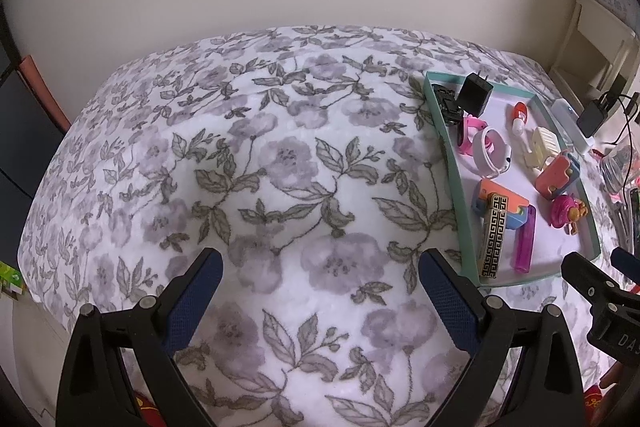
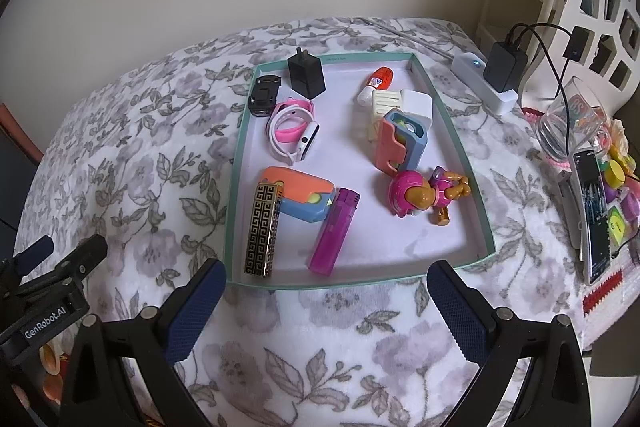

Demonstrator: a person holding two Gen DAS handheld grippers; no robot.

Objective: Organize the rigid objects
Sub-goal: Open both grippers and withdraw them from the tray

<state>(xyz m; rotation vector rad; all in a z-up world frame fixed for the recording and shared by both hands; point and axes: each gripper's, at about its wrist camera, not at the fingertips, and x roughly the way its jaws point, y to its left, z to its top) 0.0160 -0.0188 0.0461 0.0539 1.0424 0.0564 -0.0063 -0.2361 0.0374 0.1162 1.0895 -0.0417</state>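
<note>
A teal-rimmed tray (image 2: 472,163) lies on the floral blanket and holds several small objects: a black charger (image 2: 306,75), a black toy car (image 2: 264,95), pink and white watches (image 2: 294,133), a gold-patterned bar (image 2: 264,229), a purple lighter (image 2: 334,233), an orange-blue case (image 2: 306,197), a pink toy figure (image 2: 420,197) and an orange tube (image 2: 378,81). My right gripper (image 2: 326,279) is open and empty just before the tray's near edge. My left gripper (image 1: 320,269) is open and empty over bare blanket, left of the tray (image 1: 448,163).
The floral blanket (image 1: 280,155) covers the surface. Right of the tray are a white power strip with a black adapter (image 2: 504,67), cables, a glass (image 2: 568,123), a phone (image 2: 594,211) and colourful small items (image 2: 618,195). A wall stands behind.
</note>
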